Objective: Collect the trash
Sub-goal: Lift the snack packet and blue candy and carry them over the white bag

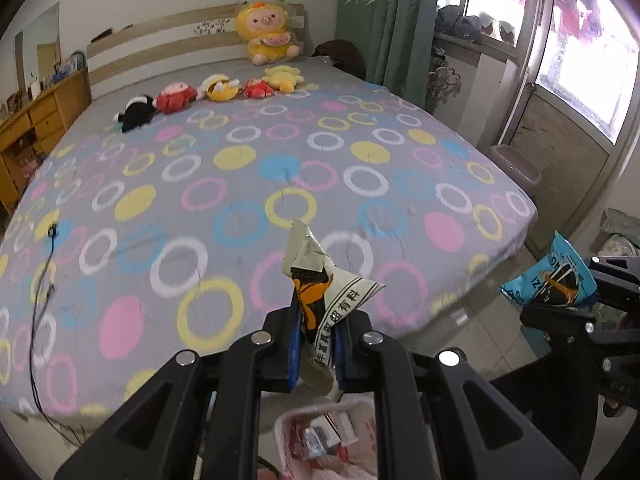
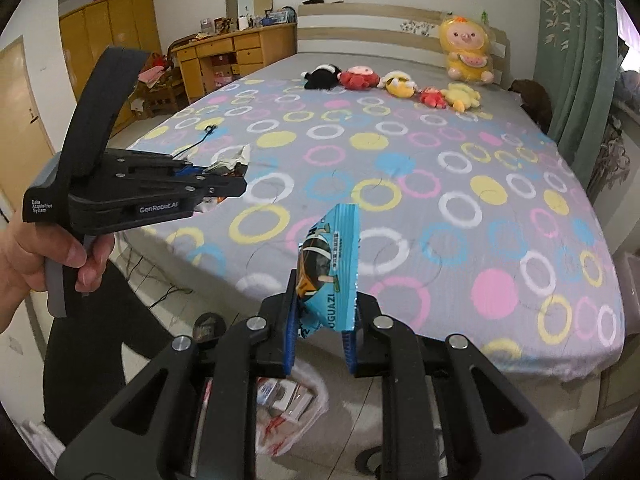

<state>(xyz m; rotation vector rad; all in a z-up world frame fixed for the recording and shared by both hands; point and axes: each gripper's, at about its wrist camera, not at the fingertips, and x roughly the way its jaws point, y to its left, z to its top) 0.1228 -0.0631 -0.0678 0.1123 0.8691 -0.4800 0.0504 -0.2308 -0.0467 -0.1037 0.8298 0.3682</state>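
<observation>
My left gripper (image 1: 316, 344) is shut on a crumpled beige and orange snack wrapper (image 1: 324, 280) and holds it in the air at the foot of the bed; it also shows in the right wrist view (image 2: 224, 184) at the left, with the wrapper (image 2: 232, 160) in its jaws. My right gripper (image 2: 320, 332) is shut on a blue snack bag (image 2: 330, 268), also held in the air; the bag shows at the right edge of the left wrist view (image 1: 552, 280). A red and white plastic bag (image 1: 332, 436) holding trash lies on the floor below both grippers (image 2: 288, 412).
The bed (image 1: 248, 184) has a grey sheet with coloured rings. Several plush toys (image 1: 212, 90) lie near the headboard. A black cable (image 1: 44, 280) runs over the bed's left edge. A purple bin (image 1: 516, 168) stands by the window. A wooden desk (image 2: 224, 56) stands at the left.
</observation>
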